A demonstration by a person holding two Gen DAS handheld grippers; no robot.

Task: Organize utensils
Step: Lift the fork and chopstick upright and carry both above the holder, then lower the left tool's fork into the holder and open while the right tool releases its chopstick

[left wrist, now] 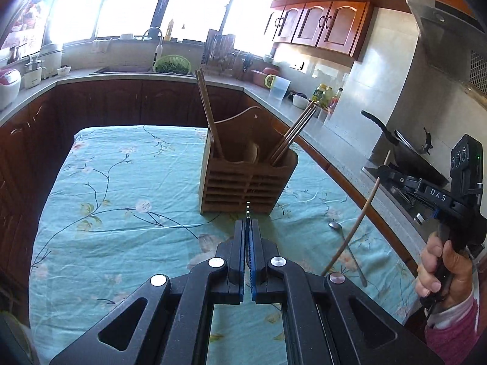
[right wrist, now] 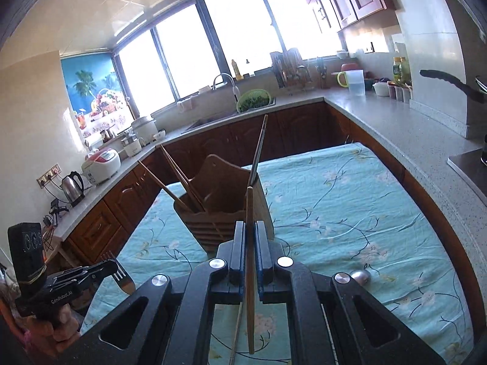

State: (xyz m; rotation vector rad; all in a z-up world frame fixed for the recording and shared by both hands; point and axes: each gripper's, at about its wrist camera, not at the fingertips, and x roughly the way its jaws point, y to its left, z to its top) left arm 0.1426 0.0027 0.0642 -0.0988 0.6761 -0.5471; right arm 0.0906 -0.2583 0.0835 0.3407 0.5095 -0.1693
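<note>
**A:** What's nearest you?

**B:** My left gripper [left wrist: 248,228], fingers pressed together on a fork [right wrist: 120,270]; from my own camera only its thin edge pokes out past the tips, but the right view shows the tines. My right gripper [right wrist: 250,228] is pinching a wooden chopstick [right wrist: 250,273], which runs upright between the fingers. In the left view that chopstick hangs slanted at the right, above the cloth.

**A:** And on the worktop?

**B:** A flowered turquoise tablecloth [left wrist: 121,182] covers it. A metal spoon [left wrist: 347,243] lies on the cloth near its right edge, bowl pointing away from me.

**A:** Where's the holder?

**B:** Just beyond my fingers, in the middle of the cloth: a slatted wooden utensil holder [left wrist: 248,182]. Wooden chopsticks lean out of its left compartment, metal ones [left wrist: 296,133] out of its right.

**A:** Farther back?

**B:** The kitchen counter [left wrist: 127,76] with a sink, a green colander [left wrist: 172,64] and the bright windows.
</note>
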